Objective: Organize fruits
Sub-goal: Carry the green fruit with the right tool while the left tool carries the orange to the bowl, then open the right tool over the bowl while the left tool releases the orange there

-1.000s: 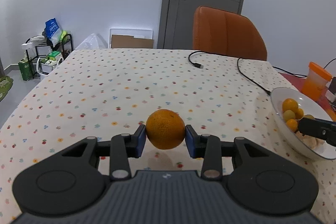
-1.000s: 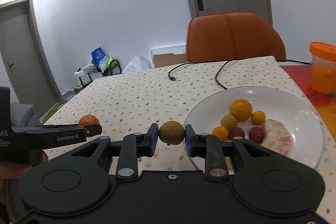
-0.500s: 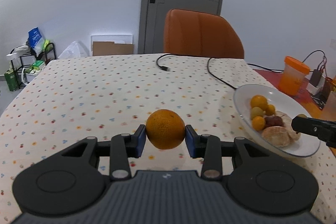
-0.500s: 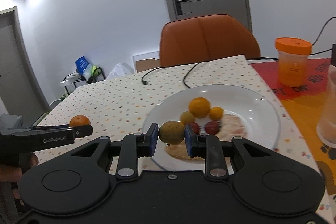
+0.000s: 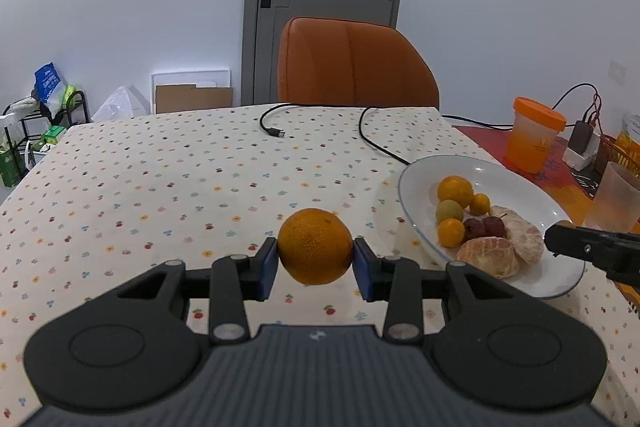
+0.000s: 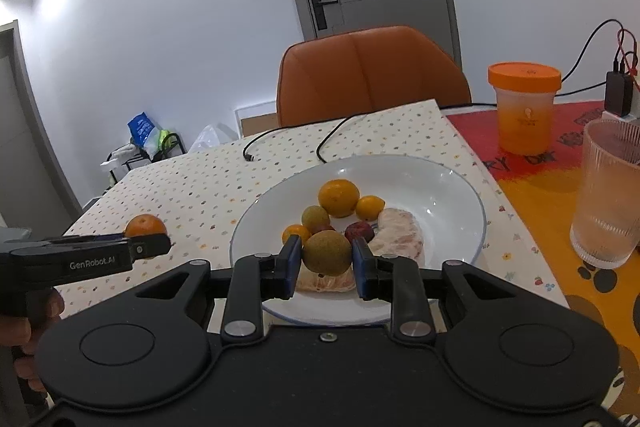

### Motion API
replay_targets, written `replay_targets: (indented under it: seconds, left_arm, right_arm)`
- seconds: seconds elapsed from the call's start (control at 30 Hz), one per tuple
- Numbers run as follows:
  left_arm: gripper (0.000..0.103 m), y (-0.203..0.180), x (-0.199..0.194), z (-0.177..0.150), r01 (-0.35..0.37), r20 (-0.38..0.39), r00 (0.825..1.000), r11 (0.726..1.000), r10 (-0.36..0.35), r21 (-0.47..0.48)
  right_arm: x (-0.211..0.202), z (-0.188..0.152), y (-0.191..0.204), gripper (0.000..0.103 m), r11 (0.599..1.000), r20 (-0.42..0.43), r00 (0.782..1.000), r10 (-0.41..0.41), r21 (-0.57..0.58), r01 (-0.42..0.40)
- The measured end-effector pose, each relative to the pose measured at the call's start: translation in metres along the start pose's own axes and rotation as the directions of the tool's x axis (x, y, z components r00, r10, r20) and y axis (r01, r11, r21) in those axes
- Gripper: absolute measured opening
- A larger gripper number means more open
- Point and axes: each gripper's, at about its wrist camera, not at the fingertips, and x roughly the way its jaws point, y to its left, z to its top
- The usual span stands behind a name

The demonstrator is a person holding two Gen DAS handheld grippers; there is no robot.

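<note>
Two fruits riding clamped in closed jaws, orange [image 5: 315, 246] in left gripper [image 5: 315, 263] above tablecloth [image 5: 160, 187] left of white plate [image 6: 452, 187], greenish-brown fruit [image 6: 327, 253] in right gripper [image 6: 327, 263] over its crowded near rim, possibly risking rolling off the peeled citrus [image 6: 400, 231].

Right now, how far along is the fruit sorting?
Done: the white plate already holds several small citrus, two dark red fruits and peeled segments. In hand: the left hand-held gripper is shut on an orange over the tablecloth, short of the plate; the right hand-held gripper is shut on a greenish-brown fruit over the plate's near edge. Left: release both. No other loose fruit shows.
</note>
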Motion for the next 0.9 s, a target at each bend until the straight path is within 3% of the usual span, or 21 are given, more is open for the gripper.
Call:
replay_targets:
  seconds: [0.07, 0.1, 0.9]
  left_arm:
    - [0.038, -0.004, 0.001, 0.001, 0.004, 0.0, 1.0, 1.0, -0.004, 0.006]
    - [0.038, -0.006, 0.0, 0.001, 0.007, 0.001, 1.0, 1.0, -0.007, 0.011]
    - [0.038, -0.055, 0.012, 0.02, 0.076, 0.021, 0.997, 0.992, -0.078, 0.103]
  right_arm:
    - [-0.002, -0.001, -0.003, 0.043, 1.0, 0.01, 1.0, -0.008, 0.008, 0.008]
    - [-0.003, -0.001, -0.004, 0.043, 1.0, 0.017, 1.0, -0.013, 0.009, 0.013]
    - [-0.011, -0.005, -0.039, 0.043, 0.995, 0.032, 0.998, -0.047, 0.089, 0.044]
